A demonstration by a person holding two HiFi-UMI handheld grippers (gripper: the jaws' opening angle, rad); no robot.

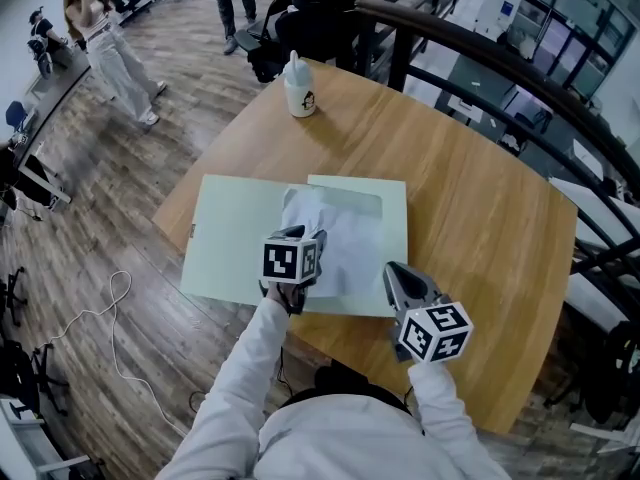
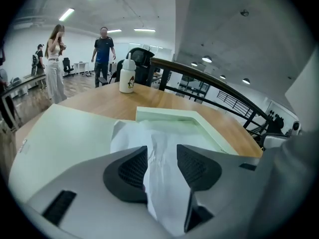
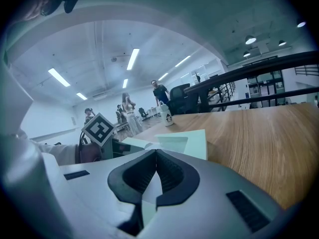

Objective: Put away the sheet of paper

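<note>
On the round wooden table [image 1: 480,218] a pale green folder [image 1: 235,233] lies open, and the sheet of paper [image 1: 345,243], white and creased, rests on its right half, with one corner reaching past the middle fold. As for writing, I can read none: the white bottle [image 1: 299,88] at the far side of the table bears a small dark printed figure but no lettering I can make out, a tiny mark on the folder's left edge is too small to read, and each gripper carries only its marker cube [image 1: 293,259] with a black-and-white square pattern. In its own view, my left gripper [image 2: 162,156] hangs over the sheet with its jaws standing wide apart. The paper shows in the gap between the two dark ribbed pads [image 2: 133,169], lying below them, and neither pad presses on it. My right gripper [image 3: 156,153] sits at the folder's near right corner, well apart from the bottle. Its jaws are closed, tips meeting. Pale folder surface shows through the narrow slot behind the tips, but I cannot tell whether the folder's edge is pinched there. The sheet itself lies to the left of that gripper, beyond its tips.
</note>
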